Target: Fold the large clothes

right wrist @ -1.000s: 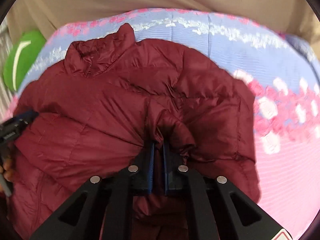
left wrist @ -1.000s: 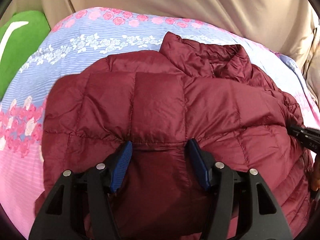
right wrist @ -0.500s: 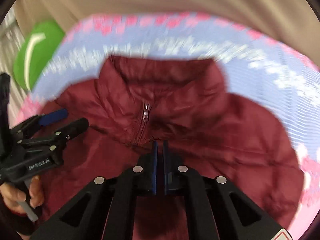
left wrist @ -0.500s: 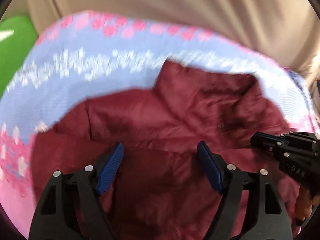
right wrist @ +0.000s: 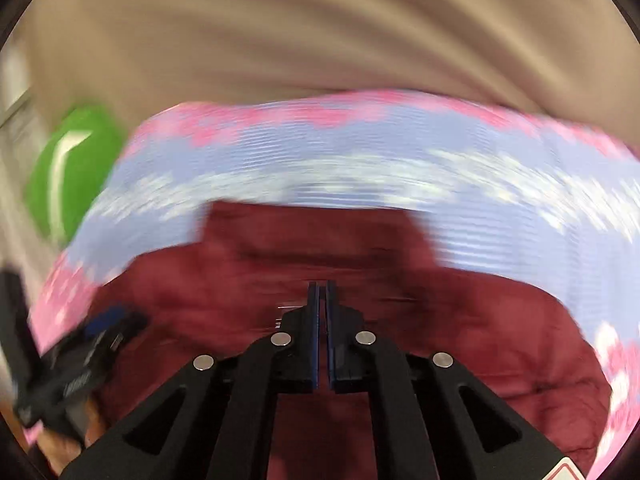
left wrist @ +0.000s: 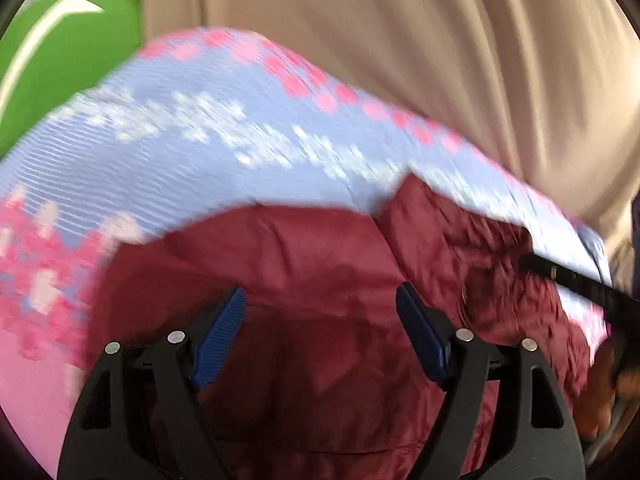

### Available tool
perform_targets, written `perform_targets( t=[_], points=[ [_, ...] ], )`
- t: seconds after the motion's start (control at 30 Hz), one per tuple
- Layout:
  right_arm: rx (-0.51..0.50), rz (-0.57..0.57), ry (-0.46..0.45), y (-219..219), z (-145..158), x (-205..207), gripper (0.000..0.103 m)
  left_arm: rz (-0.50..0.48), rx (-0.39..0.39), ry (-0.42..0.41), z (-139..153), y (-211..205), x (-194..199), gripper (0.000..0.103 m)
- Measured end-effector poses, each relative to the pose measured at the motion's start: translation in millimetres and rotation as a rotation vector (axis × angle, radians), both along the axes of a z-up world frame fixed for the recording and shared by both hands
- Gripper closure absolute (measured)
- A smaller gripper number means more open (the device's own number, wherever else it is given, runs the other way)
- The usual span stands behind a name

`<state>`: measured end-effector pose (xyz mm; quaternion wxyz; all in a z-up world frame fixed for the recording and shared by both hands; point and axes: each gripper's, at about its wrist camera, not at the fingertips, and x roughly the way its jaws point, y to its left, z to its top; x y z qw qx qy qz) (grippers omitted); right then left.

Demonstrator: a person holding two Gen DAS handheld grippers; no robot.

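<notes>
Left tongs [left wrist: 320, 320] spread wide over jacket [left wrist: 320, 264]; right tongs [right wrist: 322, 300] closed, nothing visibly gripped.

No text, brand or number can be read anywhere. In the right wrist view the left gripper [right wrist: 80, 360] carries pale lettering on its black side, smeared by motion past reading. At the bottom right corner of that same view a sticker [right wrist: 568, 472] on the right gripper's body shows the top of a red-edged triangular sign, cut off by the frame, its symbol not visible. The green cushion [left wrist: 68, 52] bears a white stripe, a mark only, not lettering. The left wrist view offers no label at all.
</notes>
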<state>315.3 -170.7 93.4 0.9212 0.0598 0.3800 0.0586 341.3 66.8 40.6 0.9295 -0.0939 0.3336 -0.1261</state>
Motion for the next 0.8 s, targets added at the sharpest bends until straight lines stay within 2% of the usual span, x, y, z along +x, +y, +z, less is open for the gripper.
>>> perform_targets(
  t=[0.1,0.13,0.2,0.27,0.33,0.4,0.43,0.5,0.57,0.63,0.7,0.8],
  points=[
    [-0.018,0.149,0.045,54.0,-1.4,13.6,0.1,0.061,0.101,0.024,-5.1,3.3,11.0,0.028],
    [-0.041,0.168,0.064,68.4,-7.4,21.1,0.1,0.077,0.121,0.066,-16.9,5.1,17.7,0.028],
    [-0.114,0.17,0.105,87.8,-24.3,36.2,0.1,0.081,0.132,0.109,-27.9,5.8,27.8,0.028],
    [-0.169,0.127,0.141,88.4,-43.7,56.4,0.103,0.087,0.164,0.105,-30.1,1.8,30.2,0.028],
    [-0.085,0.044,0.131,66.7,-49.4,70.5,0.103,0.091,0.184,0.109,-32.4,-2.0,32.3,0.028],
    [0.022,-0.022,0.131,42.1,-44.4,74.3,0.103,0.089,0.186,0.111,-32.0,-1.9,34.1,0.028],
    [0.039,-0.057,0.123,33.4,-37.2,68.6,0.103,0.086,0.188,0.11,-32.4,-2.7,33.5,0.028],
    [-0.026,-0.083,0.053,24.8,-18.1,48.0,0.101,0.079,0.185,0.11,-31.4,-2.7,33.8,0.027],
    [-0.019,-0.088,-0.011,0.9,1.4,18.1,0.101,0.075,0.181,0.11,-30.5,-2.4,31.4,0.025],
    [-0.031,-0.142,-0.035,-37.9,10.5,-9.5,0.1,0.074,0.179,0.11,-30.8,-2.2,35.6,0.024],
    [-0.027,-0.163,0.002,-70.9,3.7,-28.7,0.096,0.073,0.183,0.111,-31.0,-3.5,35.2,0.023],
    [-0.052,-0.184,0.132,-100.8,-28.9,-31.1,0.096,0.076,0.199,0.111,-31.5,-6.4,34.8,0.022]
  ],
)
